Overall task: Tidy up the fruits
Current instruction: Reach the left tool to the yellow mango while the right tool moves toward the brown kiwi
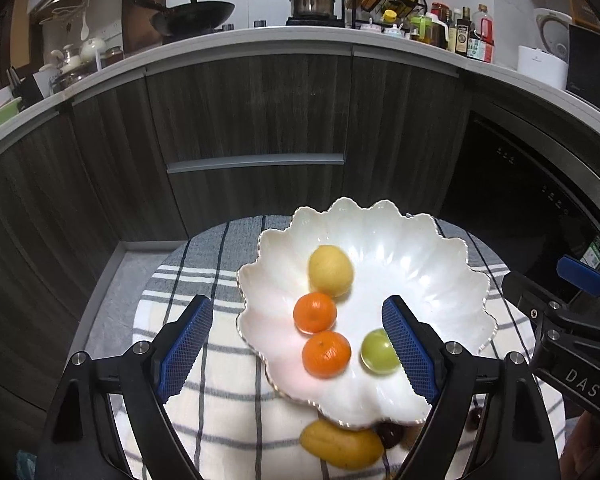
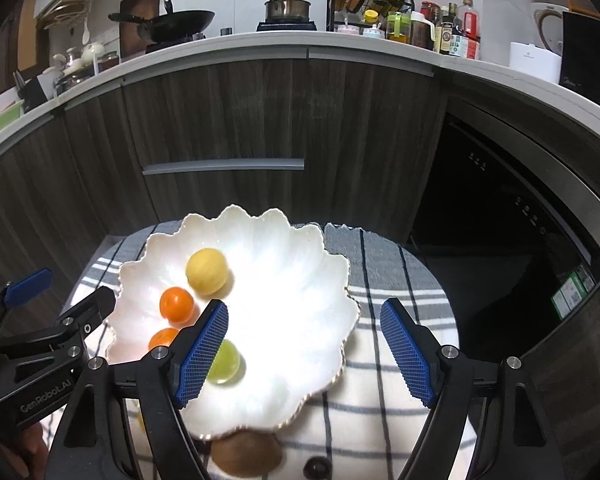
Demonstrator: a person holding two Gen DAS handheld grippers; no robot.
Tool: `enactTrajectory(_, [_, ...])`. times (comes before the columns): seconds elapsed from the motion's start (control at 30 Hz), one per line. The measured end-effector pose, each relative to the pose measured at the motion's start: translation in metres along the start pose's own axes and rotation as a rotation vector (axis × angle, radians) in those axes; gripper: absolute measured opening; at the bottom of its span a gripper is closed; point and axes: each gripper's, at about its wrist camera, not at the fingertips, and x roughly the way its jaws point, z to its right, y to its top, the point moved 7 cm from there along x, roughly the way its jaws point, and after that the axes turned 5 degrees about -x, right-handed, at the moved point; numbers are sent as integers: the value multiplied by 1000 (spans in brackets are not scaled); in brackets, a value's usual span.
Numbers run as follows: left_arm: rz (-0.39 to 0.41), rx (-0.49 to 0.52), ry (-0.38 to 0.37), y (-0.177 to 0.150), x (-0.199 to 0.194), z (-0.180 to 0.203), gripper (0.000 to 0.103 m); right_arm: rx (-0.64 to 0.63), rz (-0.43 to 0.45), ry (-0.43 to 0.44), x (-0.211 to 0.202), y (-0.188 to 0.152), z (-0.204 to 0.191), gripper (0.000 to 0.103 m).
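Note:
A white scalloped bowl (image 1: 420, 280) (image 2: 292, 280) sits on a striped cloth. In it lie a yellow fruit (image 1: 331, 270) (image 2: 207, 271), two oranges (image 1: 314, 312) (image 1: 326, 354) (image 2: 176, 306) and a green fruit (image 1: 378, 350) (image 2: 228, 362). My left gripper (image 1: 298, 344) is open and empty above the bowl's near left part. My right gripper (image 2: 304, 350) is open and empty above the bowl's near right rim. On the cloth in front of the bowl lie a yellow mango (image 1: 340, 444), a dark cherry (image 1: 390, 434) and a brown kiwi (image 2: 246, 454).
The striped cloth (image 1: 220, 400) (image 2: 380, 420) covers a small round table. Dark wood cabinets (image 1: 252, 120) and a dishwasher (image 2: 500, 208) stand behind it. The counter above holds a wok (image 1: 192, 16), a pot and bottles.

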Motion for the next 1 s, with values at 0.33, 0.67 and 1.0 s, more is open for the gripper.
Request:
enactTrajectory(0.33, [8, 25, -13, -21, -27, 7, 87, -1, 7, 1, -28, -20, 4, 79])
enactTrajectory(0.67, [-25, 53, -35, -52, -27, 13, 87, -3, -21, -4, -34, -53, 5, 79])
enactTrajectory(1.0, [-83, 60, -57, -85, -13, 18, 87, -3, -63, -5, -29, -84, 4, 79])
